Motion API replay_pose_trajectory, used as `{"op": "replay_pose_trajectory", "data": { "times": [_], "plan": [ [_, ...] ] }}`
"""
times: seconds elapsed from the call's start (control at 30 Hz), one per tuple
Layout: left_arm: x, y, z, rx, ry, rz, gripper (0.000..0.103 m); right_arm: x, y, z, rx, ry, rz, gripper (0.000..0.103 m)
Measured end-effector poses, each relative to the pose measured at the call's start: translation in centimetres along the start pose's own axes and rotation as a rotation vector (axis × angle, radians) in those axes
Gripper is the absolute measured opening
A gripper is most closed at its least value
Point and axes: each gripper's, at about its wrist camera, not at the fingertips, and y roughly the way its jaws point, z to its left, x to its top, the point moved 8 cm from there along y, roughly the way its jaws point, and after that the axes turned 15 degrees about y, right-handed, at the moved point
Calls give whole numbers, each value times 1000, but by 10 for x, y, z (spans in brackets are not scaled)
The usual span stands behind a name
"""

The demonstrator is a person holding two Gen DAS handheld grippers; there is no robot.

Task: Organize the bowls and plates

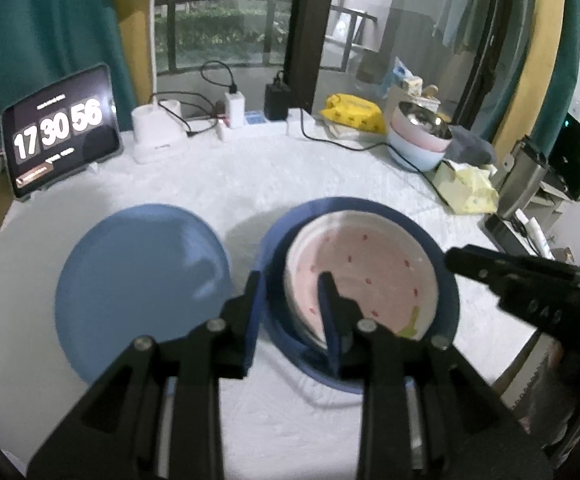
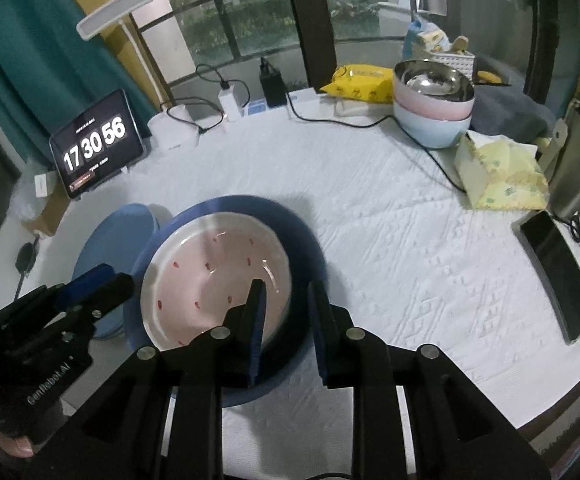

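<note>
A pink strawberry-dotted plate (image 1: 364, 276) sits inside a dark blue plate (image 1: 448, 280) on the white tablecloth; both show in the right wrist view, the pink plate (image 2: 210, 284) and the dark blue one (image 2: 302, 240). A light blue plate (image 1: 138, 284) lies to their left, also in the right wrist view (image 2: 118, 232). My left gripper (image 1: 290, 312) straddles the near left rims of the stacked plates, jaws apart. My right gripper (image 2: 288, 320) straddles the near right rims, jaws apart. Each gripper shows in the other's view: the right (image 1: 522, 280) and the left (image 2: 86, 292).
Stacked bowls (image 2: 434, 96) with a steel one on top stand at the back right. A tablet clock (image 2: 98, 148), chargers and cables (image 2: 234, 96), a yellow packet (image 2: 360, 80), a tissue pack (image 2: 502, 172), a phone (image 2: 558, 276) and a steel flask (image 2: 578, 168) line the table edges.
</note>
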Motion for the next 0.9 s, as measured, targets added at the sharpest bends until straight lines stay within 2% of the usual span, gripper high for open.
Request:
{"op": "replay_pose_trajectory", "data": {
  "times": [0.17, 0.33, 0.9],
  "plan": [
    [-5, -3, 15, 13, -26, -14, 30, 4, -1, -12, 13, 16, -10, 26],
    [-15, 3, 25, 23, -46, 4, 31, 3, 5, -20, 28, 24, 3, 29],
    [-26, 24, 12, 45, 6, 68, 32, -4, 31, -28, 53, 16, 44, 29]
  ]
}}
